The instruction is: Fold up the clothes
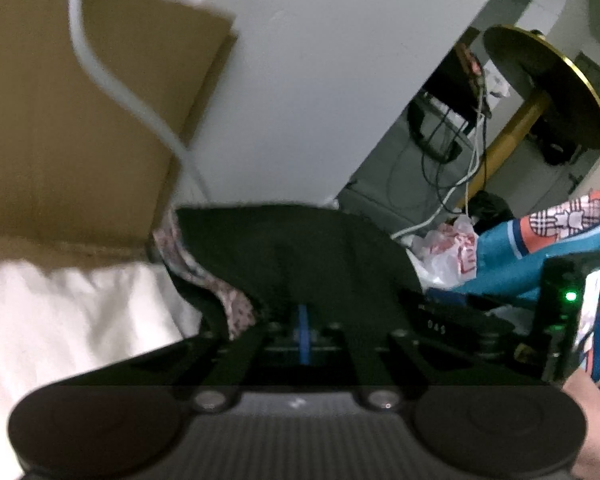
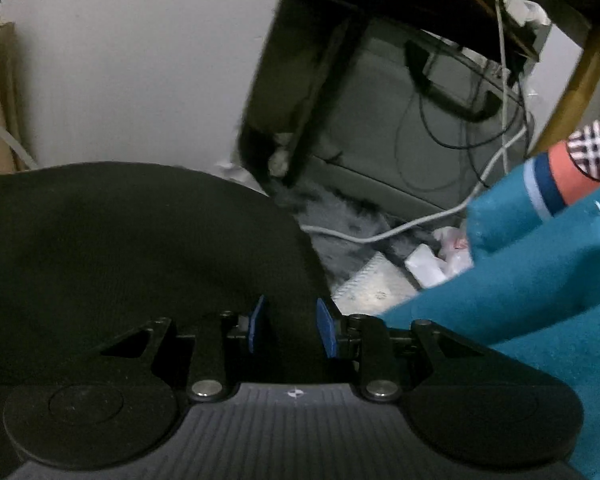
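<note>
A black garment [image 1: 292, 248] with a floral patterned inside [image 1: 228, 300] hangs lifted in front of the left wrist camera. My left gripper [image 1: 304, 320] is shut on its near edge, the blue pads pressed together. In the right wrist view the same black garment [image 2: 140, 232] spreads to the left. My right gripper [image 2: 291, 324] is shut on a thick fold of it, with cloth filling the gap between the blue pads [image 2: 326, 328]. The right gripper's body [image 1: 564, 312], with a green light, shows at the right of the left wrist view, held by a hand [image 1: 596, 420].
White bedding [image 1: 60, 312] lies at the lower left, with a cardboard box [image 1: 80, 120] and a white cable [image 1: 112, 80] behind it. A teal patterned cloth [image 2: 520, 272] lies on the right. Beyond stand a round gold-edged table [image 1: 540, 80], loose wires [image 2: 460, 208] and a plastic bag [image 1: 452, 248].
</note>
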{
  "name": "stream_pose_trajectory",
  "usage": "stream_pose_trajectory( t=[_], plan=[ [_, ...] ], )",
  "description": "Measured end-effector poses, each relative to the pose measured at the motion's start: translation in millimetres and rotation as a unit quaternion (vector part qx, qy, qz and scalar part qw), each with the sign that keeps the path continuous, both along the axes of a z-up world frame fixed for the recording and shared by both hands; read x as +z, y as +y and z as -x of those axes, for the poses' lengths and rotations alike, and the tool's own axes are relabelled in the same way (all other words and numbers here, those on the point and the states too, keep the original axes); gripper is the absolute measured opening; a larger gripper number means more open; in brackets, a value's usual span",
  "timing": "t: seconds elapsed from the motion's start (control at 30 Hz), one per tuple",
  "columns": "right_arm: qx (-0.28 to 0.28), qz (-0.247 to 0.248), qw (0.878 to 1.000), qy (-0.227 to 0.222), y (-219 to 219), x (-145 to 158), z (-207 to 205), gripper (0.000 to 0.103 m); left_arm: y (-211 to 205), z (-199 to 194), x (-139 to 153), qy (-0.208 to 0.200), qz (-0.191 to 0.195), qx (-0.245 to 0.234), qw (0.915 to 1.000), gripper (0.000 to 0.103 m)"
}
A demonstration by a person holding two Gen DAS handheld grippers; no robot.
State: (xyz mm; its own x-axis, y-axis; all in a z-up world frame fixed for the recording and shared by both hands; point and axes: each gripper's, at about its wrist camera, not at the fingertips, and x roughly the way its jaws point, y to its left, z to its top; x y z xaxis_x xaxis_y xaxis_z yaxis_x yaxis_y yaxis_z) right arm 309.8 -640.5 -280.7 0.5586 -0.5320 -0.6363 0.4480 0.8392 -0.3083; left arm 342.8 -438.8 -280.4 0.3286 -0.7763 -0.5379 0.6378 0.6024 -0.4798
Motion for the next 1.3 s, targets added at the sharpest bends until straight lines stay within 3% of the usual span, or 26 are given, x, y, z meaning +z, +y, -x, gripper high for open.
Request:
stream_pose_trajectory(
  t=[0.1, 0.23, 0.3, 0.37, 0.43, 0.57, 0.77, 0.97, 1.17, 1.3],
  plan=[
    [0.026, -0.009, 0.999, -0.021, 3, 9, 10, 0.034, 6, 8, 10, -0.026, -0.007, 0.002, 0.9996, 0.003],
    [0.060, -0.024, 0.996, -0.062, 13, 30, 31, 0.035, 15, 13, 24, -0.026, 0.006, -0.004, 0.9996, 0.005],
    [0.077, -0.053, 0.992, -0.088, 18, 41, 45, 0.036, 17, 22, 31, -0.030, 0.015, -0.017, 0.9993, 0.018],
    [0.093, -0.074, 0.988, -0.098, 25, 44, 56, 0.038, 17, 31, 36, -0.036, 0.019, -0.030, 0.9987, 0.044],
    [0.112, -0.081, 0.985, -0.101, 36, 44, 67, 0.041, 13, 40, 37, -0.048, 0.004, -0.039, 0.9981, 0.051],
    [0.136, -0.089, 0.982, -0.096, 58, 36, 88, 0.055, 8, 49, 26, -0.051, -0.027, -0.049, 0.9971, 0.054],
    [0.167, -0.087, 0.980, -0.066, 77, 18, 111, 0.067, 9, 47, 10, -0.036, -0.043, -0.053, 0.9970, 0.055],
    [0.151, -0.092, 0.983, -0.050, 71, 7, 133, 0.082, 10, 59, 11, -0.055, -0.078, -0.070, 0.9929, 0.055],
    [0.116, -0.098, 0.988, -0.028, 52, 1, 160, 0.083, 12, 70, 13, -0.074, -0.113, -0.087, 0.9870, 0.063],
    [0.108, -0.107, 0.988, -0.021, 46, 0, 178, 0.083, 25, 77, 10, -0.071, -0.137, -0.094, 0.9835, 0.063]
  ],
)
